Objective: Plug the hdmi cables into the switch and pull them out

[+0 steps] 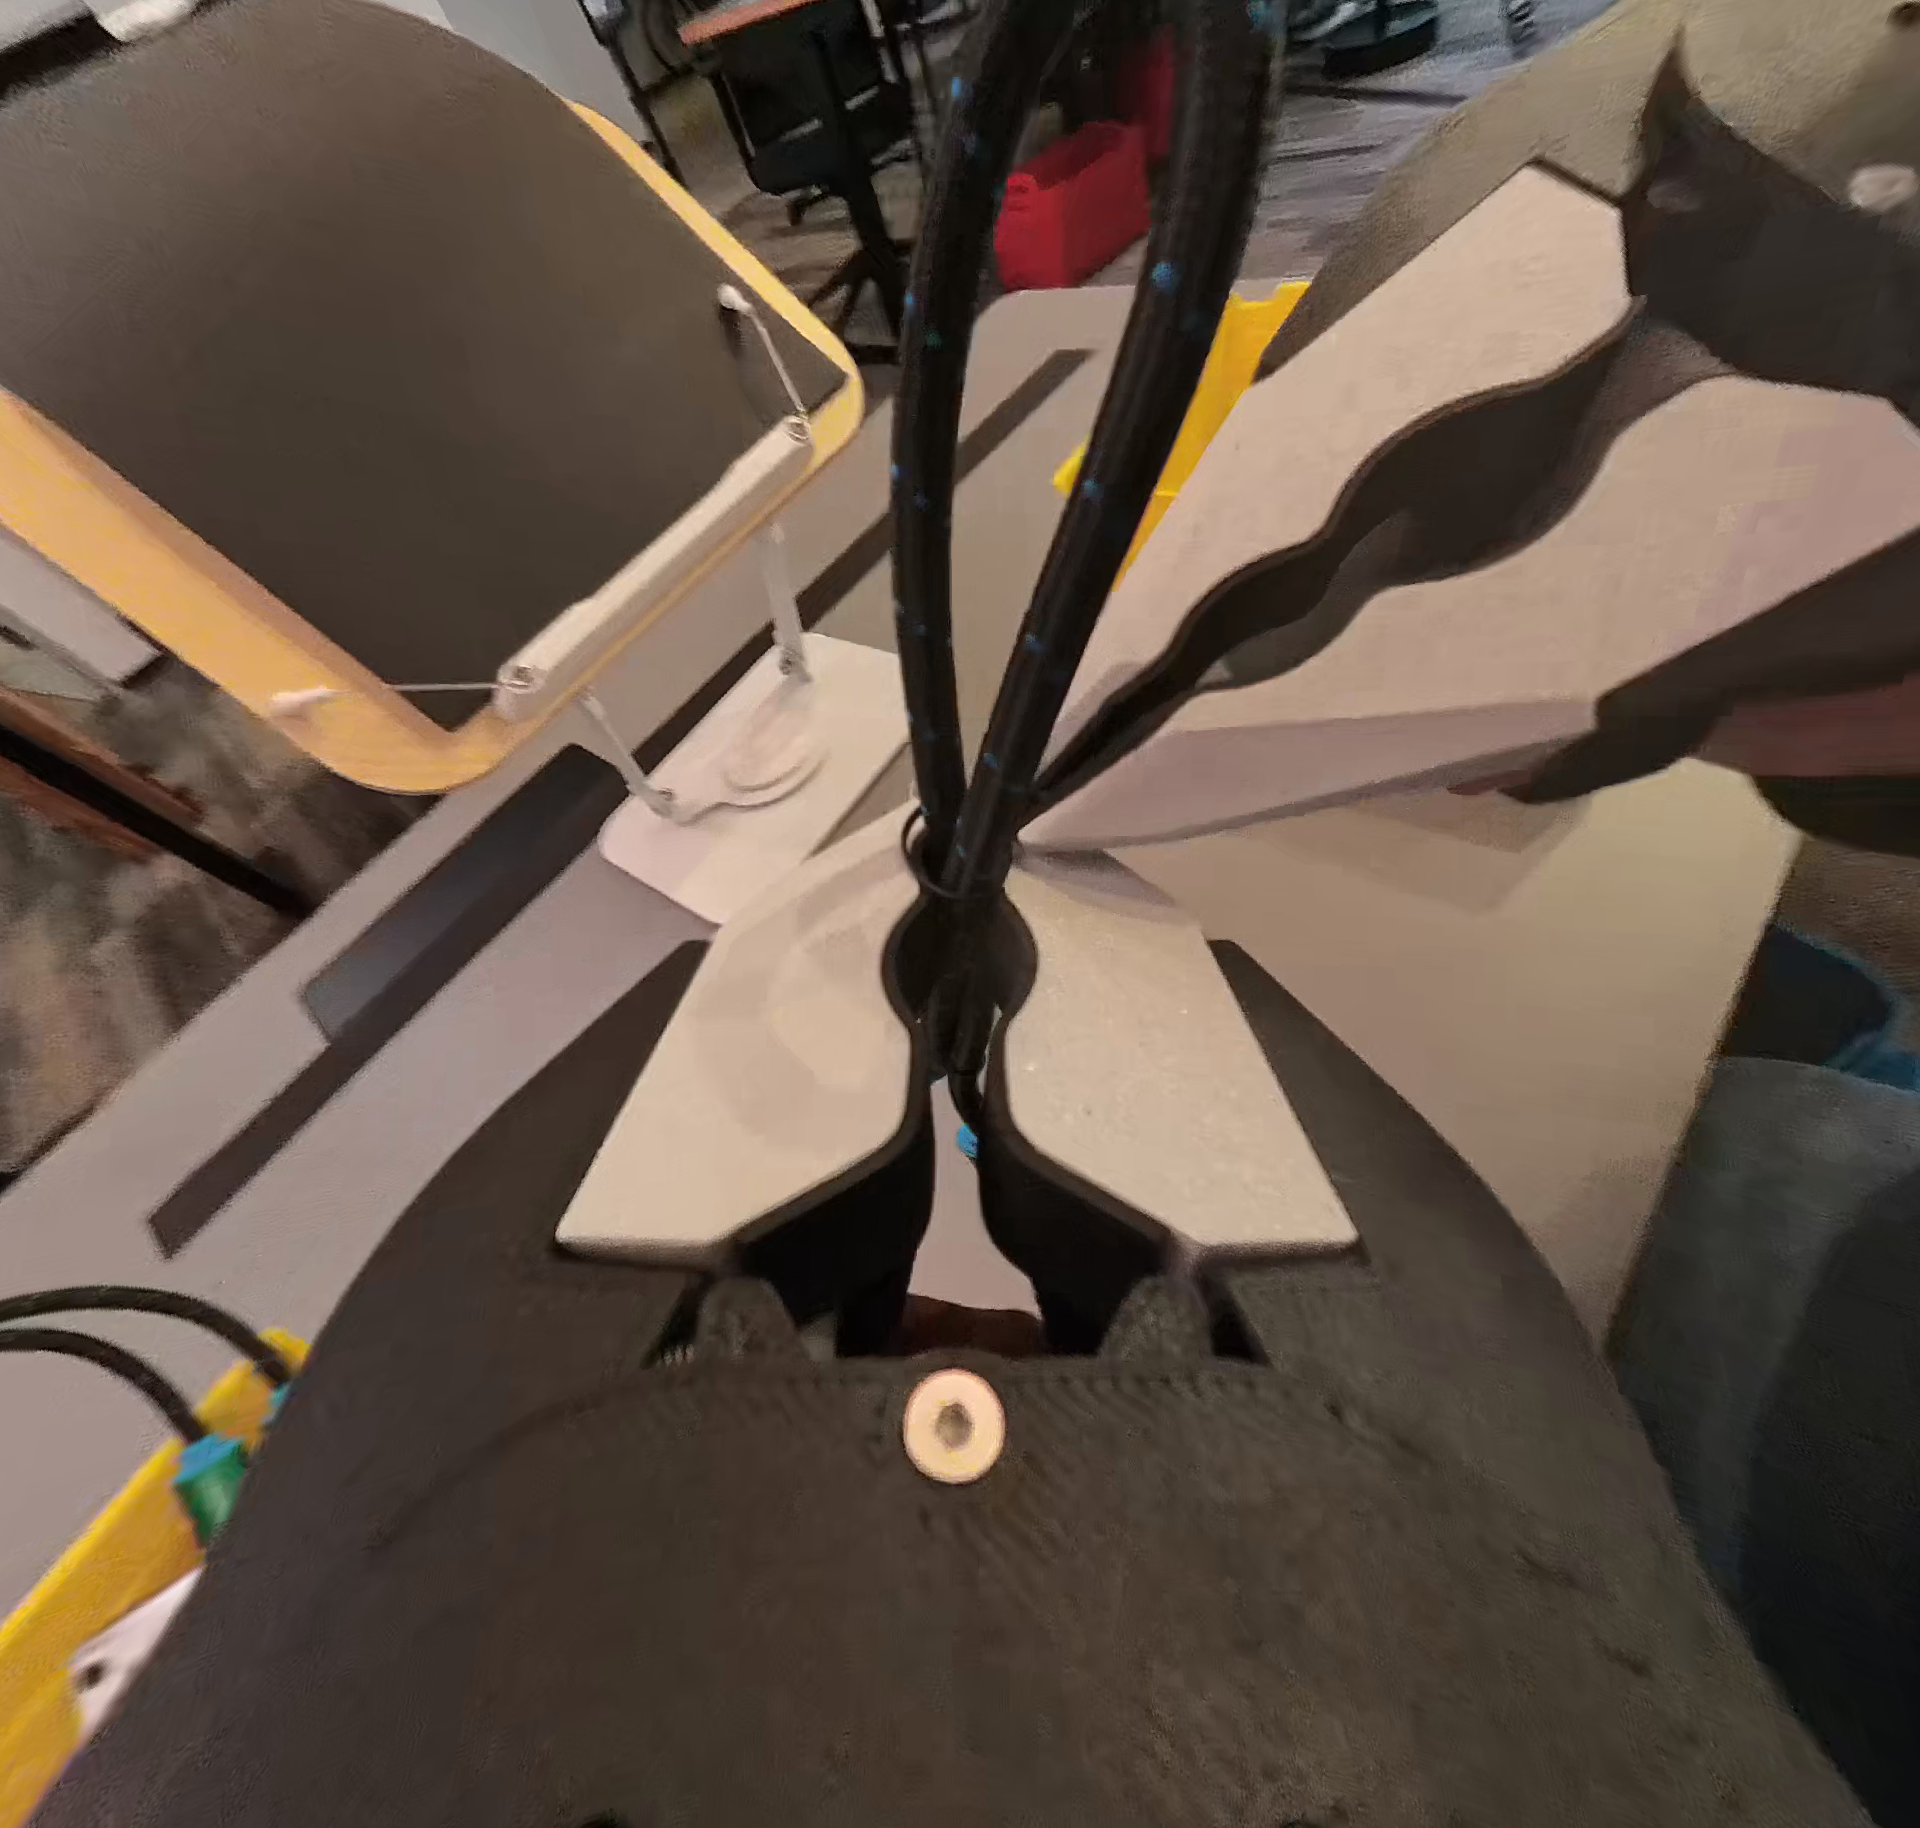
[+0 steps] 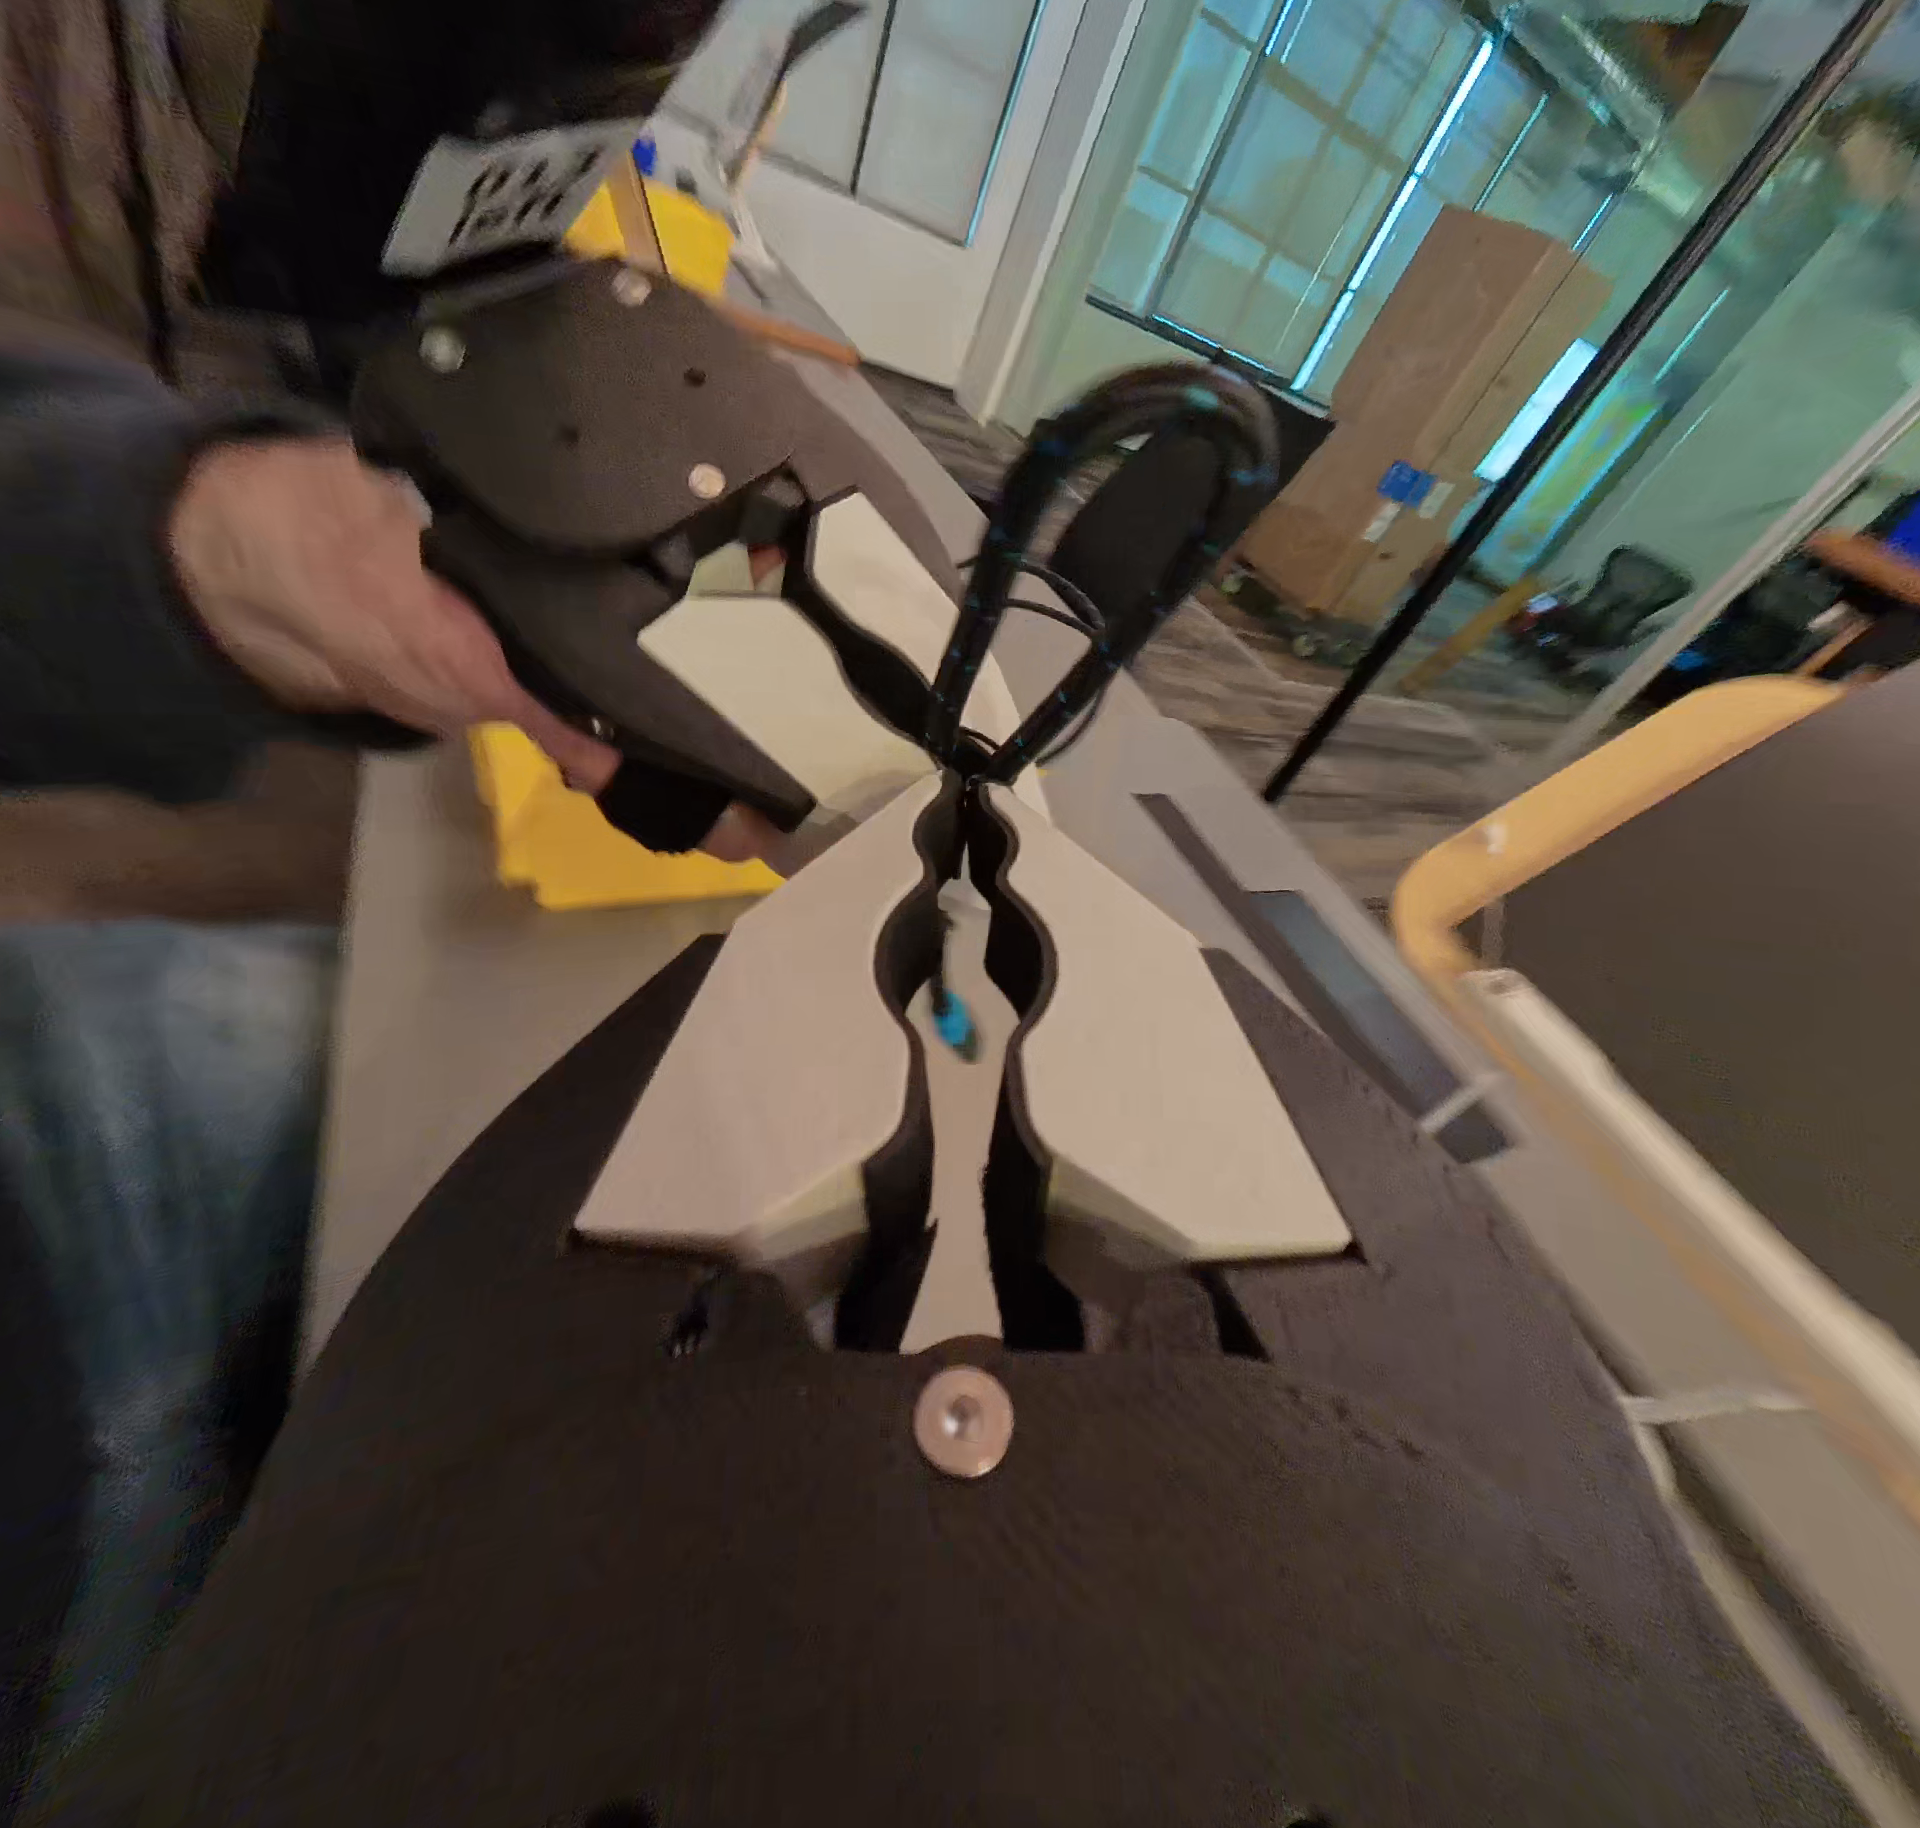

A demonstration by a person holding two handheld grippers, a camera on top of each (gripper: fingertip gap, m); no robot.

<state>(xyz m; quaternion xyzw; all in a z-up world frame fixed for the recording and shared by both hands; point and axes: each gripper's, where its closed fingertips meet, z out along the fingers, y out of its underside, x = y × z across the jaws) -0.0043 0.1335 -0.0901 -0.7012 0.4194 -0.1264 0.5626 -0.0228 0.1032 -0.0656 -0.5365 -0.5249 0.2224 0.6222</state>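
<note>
A coiled black braided hdmi cable [image 1: 935, 428] with blue flecks stands up as a loop in the left wrist view. My left gripper [image 1: 961, 905] is shut on the bundle, which sits in the hollow between its fingers. A thin black tie [image 1: 920, 869] circles the bundle there. My right gripper [image 1: 1029, 807] comes in from the right with its tips together at the tie. In the right wrist view my right gripper [image 2: 961, 802] is shut on the tie just under the cable loop [image 2: 1049, 718], and my left gripper [image 2: 925, 755] meets it from the upper left. A blue cable end [image 2: 954, 1028] hangs below.
A dark board with a wooden rim [image 1: 416, 344] stands on a white stand [image 1: 748, 770] on the grey table [image 1: 1403, 947]. A yellow bin [image 1: 1236, 376] is behind. A yellow holder [image 1: 114, 1560] with black cables plugged in sits lower left. A person's hand [image 2: 312, 583] holds the left gripper.
</note>
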